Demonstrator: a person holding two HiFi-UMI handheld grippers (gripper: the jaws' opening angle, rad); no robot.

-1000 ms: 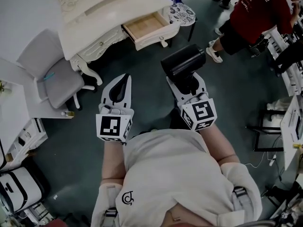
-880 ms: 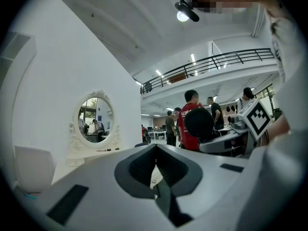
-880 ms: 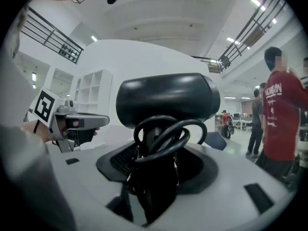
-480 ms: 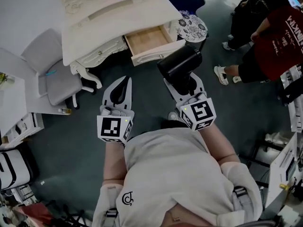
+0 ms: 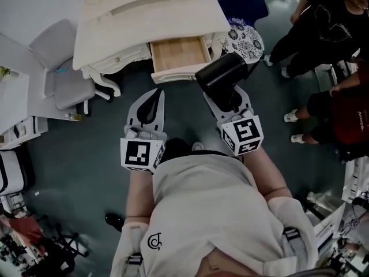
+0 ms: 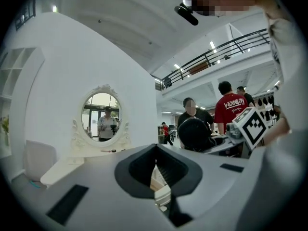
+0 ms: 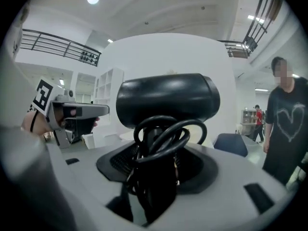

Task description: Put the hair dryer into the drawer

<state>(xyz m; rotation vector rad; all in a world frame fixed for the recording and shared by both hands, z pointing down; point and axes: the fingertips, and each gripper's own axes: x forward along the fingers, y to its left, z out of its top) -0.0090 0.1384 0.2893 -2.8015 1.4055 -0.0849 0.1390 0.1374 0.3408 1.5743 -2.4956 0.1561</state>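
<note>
The black hair dryer (image 5: 222,77) has its handle and coiled cord (image 7: 161,138) clamped between the jaws of my right gripper (image 5: 229,98), which is shut on it. Its barrel (image 7: 167,97) lies crosswise above the jaws, just right of the open wooden drawer (image 5: 176,74) of the white dressing table (image 5: 150,13). My left gripper (image 5: 154,97) is held level below the drawer front, shut and holding nothing. Through the left gripper's jaws (image 6: 156,172) a corner of the drawer shows. In the left gripper view the dryer (image 6: 195,134) is at the right.
A grey chair (image 5: 66,85) stands left of the table and a patterned stool (image 5: 245,39) and a blue chair (image 5: 242,2) right of the drawer. People (image 5: 323,27) stand at the right. An oval mirror (image 6: 102,115) tops the table.
Both grippers have come closer to the dressing table, the dryer carried along in the right one. The drawer now lies just ahead of them. The bystanders at the right have shifted.
</note>
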